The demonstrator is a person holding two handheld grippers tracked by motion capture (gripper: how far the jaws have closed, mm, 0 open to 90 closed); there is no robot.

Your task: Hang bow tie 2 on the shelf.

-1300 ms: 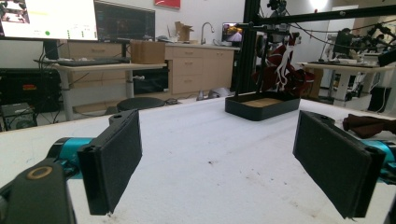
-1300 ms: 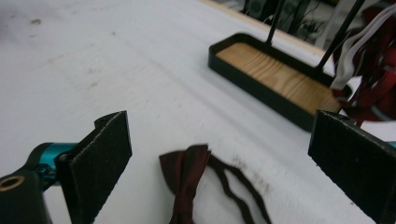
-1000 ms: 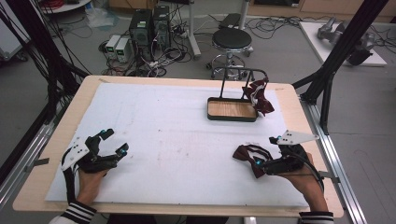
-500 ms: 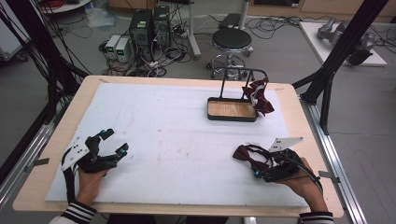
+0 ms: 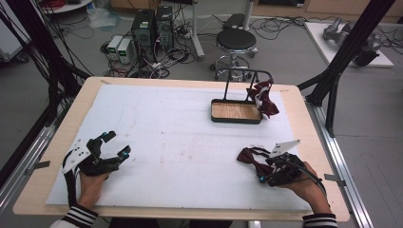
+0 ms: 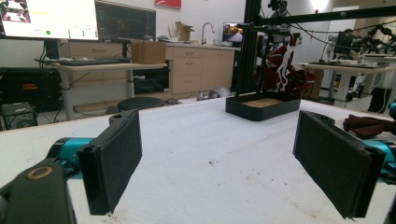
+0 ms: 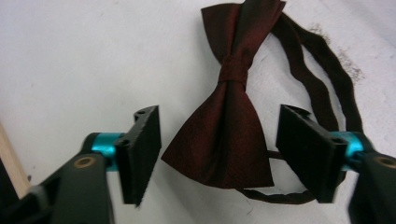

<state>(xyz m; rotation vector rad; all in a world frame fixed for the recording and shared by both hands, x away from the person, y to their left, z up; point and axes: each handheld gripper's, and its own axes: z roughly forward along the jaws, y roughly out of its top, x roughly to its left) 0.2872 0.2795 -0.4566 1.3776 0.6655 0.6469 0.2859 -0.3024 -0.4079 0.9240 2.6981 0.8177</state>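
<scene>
Closing in from a wider spread a second ago, your right gripper (image 7: 217,156) has sunk over the dark red bow tie (image 7: 231,116) on the bench (image 5: 180,142), one wing lying between jaws not yet pinching it, while your left gripper (image 6: 231,163) waits spread and empty.
</scene>
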